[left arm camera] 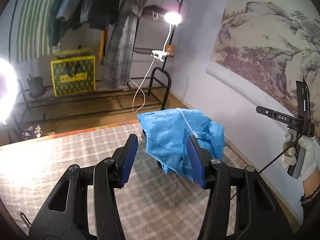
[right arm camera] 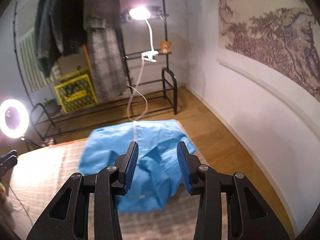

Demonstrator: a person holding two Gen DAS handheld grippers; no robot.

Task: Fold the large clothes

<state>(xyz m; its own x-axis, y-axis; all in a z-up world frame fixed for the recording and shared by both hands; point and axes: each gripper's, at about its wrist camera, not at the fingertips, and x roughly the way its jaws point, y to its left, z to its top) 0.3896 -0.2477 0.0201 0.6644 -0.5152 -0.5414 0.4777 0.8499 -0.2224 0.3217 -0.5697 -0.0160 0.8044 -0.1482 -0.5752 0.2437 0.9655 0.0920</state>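
Note:
A crumpled light-blue garment [left arm camera: 172, 138] with a white drawstring [left arm camera: 187, 123] lies in a heap at the far right corner of the plaid-covered table [left arm camera: 60, 160]. In the left wrist view my left gripper [left arm camera: 163, 139] hovers above and short of it. Its jaws are open and its blue pads [left arm camera: 129, 160] press on nothing. A gloved hand holds my right gripper [left arm camera: 300, 120] at the right edge, near the wall. In the right wrist view the garment [right arm camera: 112, 156] spreads below my right gripper [right arm camera: 157, 146], which is open and empty. The left gripper [right arm camera: 8, 161] peeks in at the left edge.
Beyond the table stands a black clothes rack [left arm camera: 160, 88] with hanging coats [left arm camera: 122, 40], a clip lamp [left arm camera: 173, 17] and a green-yellow box [left arm camera: 73, 75]. A ring light [right arm camera: 14, 118] glows at the left. A wall with a landscape scroll [right arm camera: 270, 40] runs along the right, over wooden floor [right arm camera: 210, 124].

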